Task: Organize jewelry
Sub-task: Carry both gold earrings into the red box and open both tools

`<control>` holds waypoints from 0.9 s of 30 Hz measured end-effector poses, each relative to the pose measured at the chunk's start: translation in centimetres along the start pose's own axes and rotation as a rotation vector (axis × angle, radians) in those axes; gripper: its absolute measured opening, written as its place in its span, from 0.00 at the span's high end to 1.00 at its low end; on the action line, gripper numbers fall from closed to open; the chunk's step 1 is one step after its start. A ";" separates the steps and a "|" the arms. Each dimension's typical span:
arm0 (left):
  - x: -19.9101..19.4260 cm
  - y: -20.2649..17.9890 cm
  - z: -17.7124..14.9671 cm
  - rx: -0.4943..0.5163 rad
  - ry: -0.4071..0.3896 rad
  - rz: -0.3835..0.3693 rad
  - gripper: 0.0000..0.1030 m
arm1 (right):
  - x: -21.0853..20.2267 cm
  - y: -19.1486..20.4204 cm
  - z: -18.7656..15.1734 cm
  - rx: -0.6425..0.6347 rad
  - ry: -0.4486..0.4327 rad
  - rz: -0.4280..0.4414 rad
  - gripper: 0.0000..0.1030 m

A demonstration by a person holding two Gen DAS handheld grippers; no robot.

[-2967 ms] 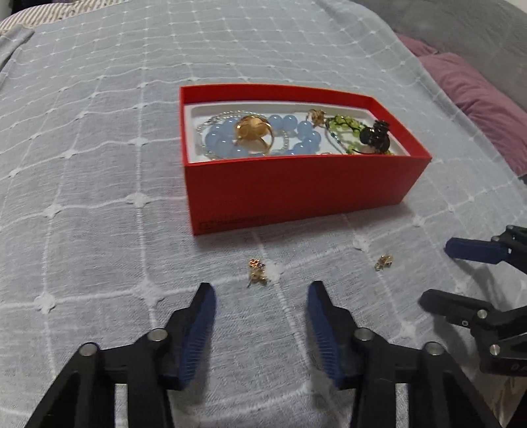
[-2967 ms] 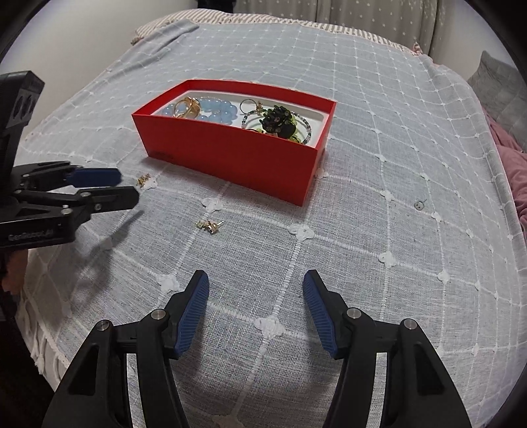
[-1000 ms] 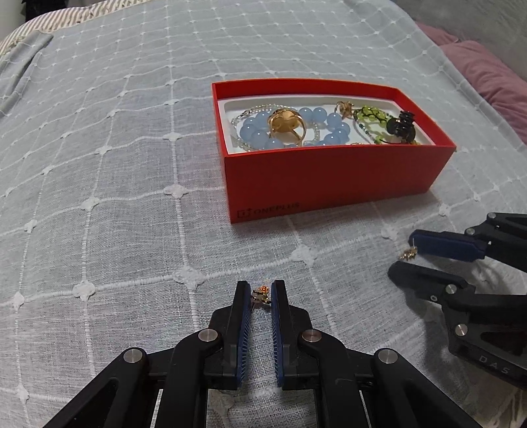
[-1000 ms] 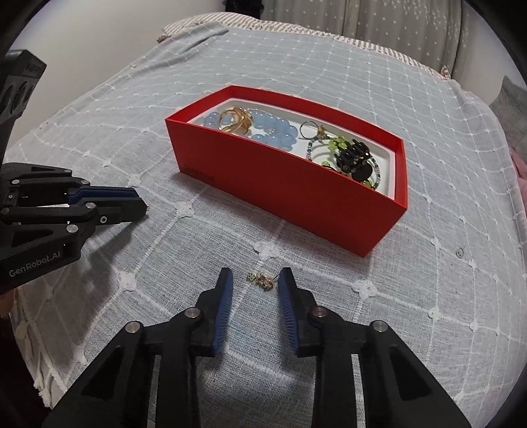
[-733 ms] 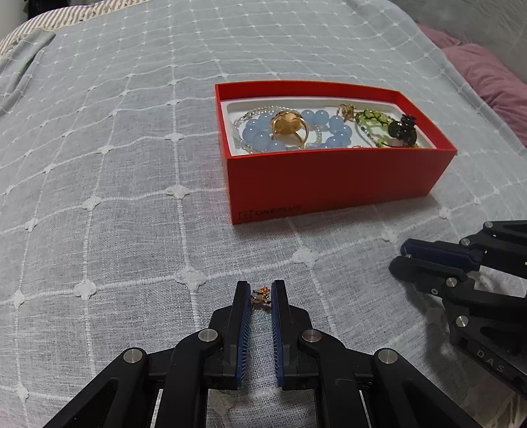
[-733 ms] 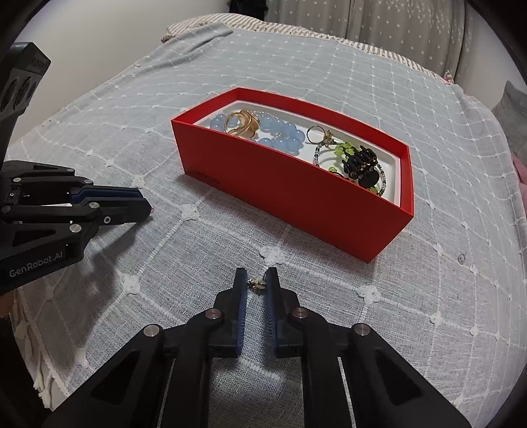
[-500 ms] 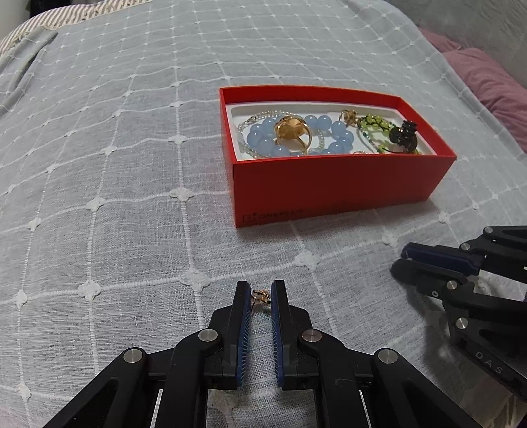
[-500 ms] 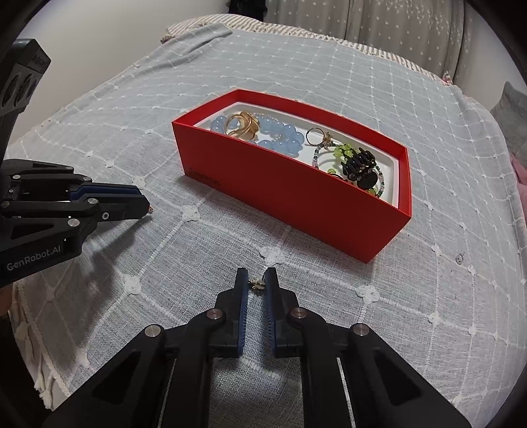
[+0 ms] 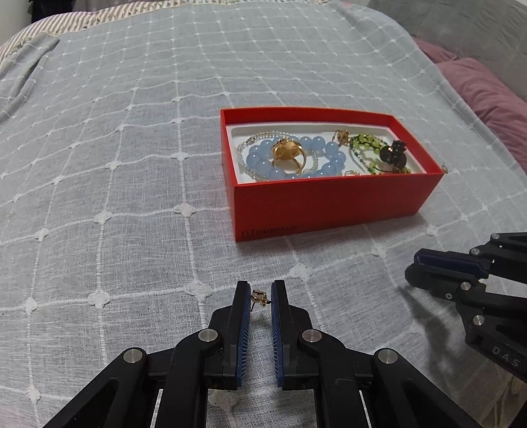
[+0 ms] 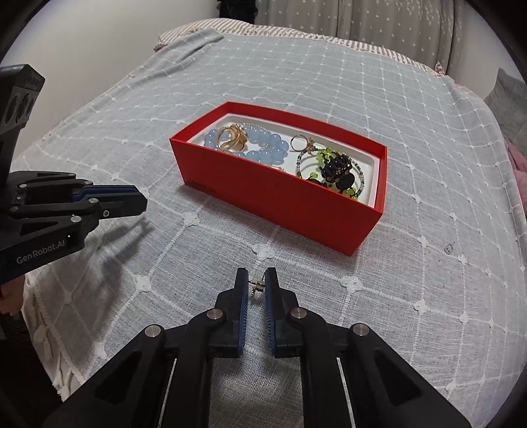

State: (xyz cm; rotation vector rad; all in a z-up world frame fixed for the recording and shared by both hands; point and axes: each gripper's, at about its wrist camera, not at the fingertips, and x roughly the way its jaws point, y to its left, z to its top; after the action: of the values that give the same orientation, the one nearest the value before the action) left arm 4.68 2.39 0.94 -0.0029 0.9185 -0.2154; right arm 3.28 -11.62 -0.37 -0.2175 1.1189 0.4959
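An open red box (image 9: 329,200) (image 10: 280,197) sits on the grey bedspread, holding a blue bead bracelet (image 9: 329,158) (image 10: 263,151), a gold ring (image 9: 288,154) (image 10: 232,136), a green beaded piece (image 9: 365,143) and a dark ornament (image 9: 392,154) (image 10: 339,171). My left gripper (image 9: 259,296) is shut on a small gold earring (image 9: 258,295), held just above the cloth in front of the box. My right gripper (image 10: 253,284) is shut on another small gold earring (image 10: 255,286), also in front of the box. Each gripper shows in the other's view, the left gripper (image 10: 131,197) and the right gripper (image 9: 418,263).
The bedspread (image 9: 131,164) has a white grid with small stitched flowers. Purple pillows (image 9: 477,85) lie at the right edge in the left wrist view. A striped sheet edge (image 10: 296,29) and a curtain lie beyond the bed. A tiny dark speck (image 10: 448,248) lies right of the box.
Three seconds ago both grippers stood open over earrings lying on the cloth. The right jaws closed on their earring within the last second, and both grippers have lifted slightly.
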 end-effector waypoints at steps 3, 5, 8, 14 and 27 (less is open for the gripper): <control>-0.5 0.0 0.1 0.002 -0.011 -0.003 0.93 | -0.8 -0.1 0.1 0.012 -0.008 0.017 0.90; -0.8 -0.1 0.2 0.003 -0.021 -0.004 0.93 | -1.3 -0.3 0.2 0.021 -0.016 0.028 0.90; -1.6 -0.1 0.2 0.002 -0.039 -0.009 0.93 | -2.1 -0.5 0.3 0.038 -0.029 0.039 0.90; -2.9 -0.1 0.9 -0.020 -0.083 -0.027 0.93 | -3.4 -1.1 0.7 0.069 -0.063 0.041 0.90; -2.8 -1.3 3.8 -0.046 -0.154 -0.094 0.93 | -4.8 -3.5 3.6 0.137 -0.142 0.060 0.90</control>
State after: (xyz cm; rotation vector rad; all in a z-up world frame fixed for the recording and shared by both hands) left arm 5.77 1.33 5.60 -0.1038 0.7703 -0.2776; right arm 6.25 -14.49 5.27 -0.0289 1.0181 0.4790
